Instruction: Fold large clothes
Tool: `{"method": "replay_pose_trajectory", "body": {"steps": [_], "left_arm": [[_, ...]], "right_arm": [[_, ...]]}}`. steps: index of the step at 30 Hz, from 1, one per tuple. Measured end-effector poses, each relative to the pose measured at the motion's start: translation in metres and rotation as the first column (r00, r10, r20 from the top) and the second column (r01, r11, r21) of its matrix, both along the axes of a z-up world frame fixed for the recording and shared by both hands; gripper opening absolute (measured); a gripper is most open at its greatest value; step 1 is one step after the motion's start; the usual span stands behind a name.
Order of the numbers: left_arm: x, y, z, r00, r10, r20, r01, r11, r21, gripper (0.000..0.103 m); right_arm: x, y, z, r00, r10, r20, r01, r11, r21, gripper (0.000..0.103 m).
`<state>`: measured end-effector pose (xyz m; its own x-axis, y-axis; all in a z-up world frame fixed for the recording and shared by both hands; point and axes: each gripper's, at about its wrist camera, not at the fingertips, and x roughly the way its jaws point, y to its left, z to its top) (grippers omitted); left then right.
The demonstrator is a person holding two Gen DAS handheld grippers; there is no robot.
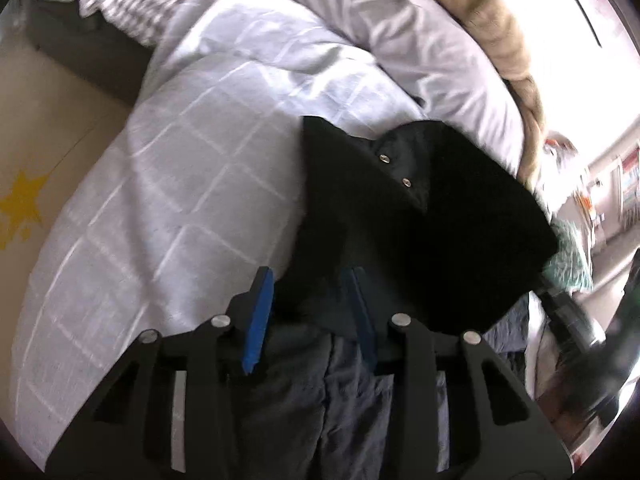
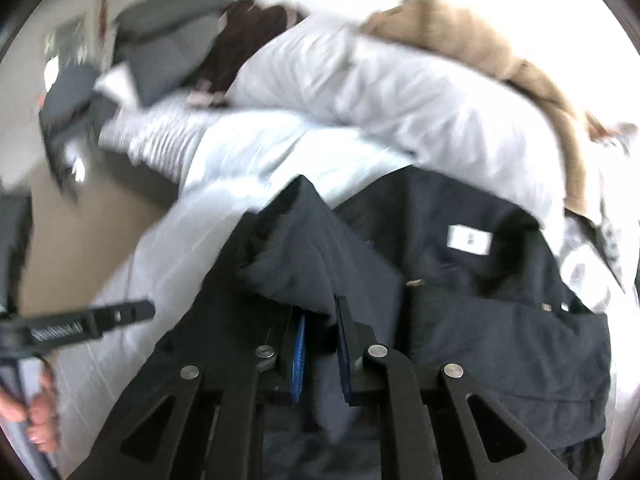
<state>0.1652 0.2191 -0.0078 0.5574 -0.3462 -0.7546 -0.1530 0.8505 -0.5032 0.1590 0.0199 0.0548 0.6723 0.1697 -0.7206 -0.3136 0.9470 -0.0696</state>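
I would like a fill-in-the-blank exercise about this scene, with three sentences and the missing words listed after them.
1. The right gripper is shut on a fold of the dark ____ jacket.
2. The jacket lies on a white duvet with a pattern of pale ____.
3. On the white pillow behind the jacket rests a ____ fabric item.

Missing words: navy; checks; beige
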Motion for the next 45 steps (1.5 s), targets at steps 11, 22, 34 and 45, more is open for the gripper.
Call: {"method": "replay_pose_trajectory", "body": {"steps": [11, 22, 34, 45], "left_arm": [[0.013, -0.049, -0.006, 0.992, -0.121, -0.022, 0.122, 0.987, 0.106, 0.043], [0.023, -0.068, -0.006, 0.987, -0.128, 0.094, 0.117, 0.987, 0.113, 0.053], [0.008, -0.100, -0.030, 0.933, -0.348, 0.088, 0.325, 0.923, 0.206, 0.059], [-0.024, -0.122, -0.038, 0.896, -0.442, -0.030, 0.430, 0.850, 0.304, 0.080]], "right_arm": [[-0.040, -0.241, -0.048, 0.936, -0.219, -0.275, 0.321, 0.852, 0.413, 0.067], [0.009, -0.244, -0.072, 0.922, -0.142, -0.361, 0.346, 0.722, 0.599, 0.067], [0.008, -0.198, -0.083, 0.934, -0.222, -0.280, 0.292, 0.926, 0.238, 0.008], [-0.033, -0.210, -0.079, 0.918, -0.249, -0.309, 0.305, 0.941, 0.148, 0.054]]}}
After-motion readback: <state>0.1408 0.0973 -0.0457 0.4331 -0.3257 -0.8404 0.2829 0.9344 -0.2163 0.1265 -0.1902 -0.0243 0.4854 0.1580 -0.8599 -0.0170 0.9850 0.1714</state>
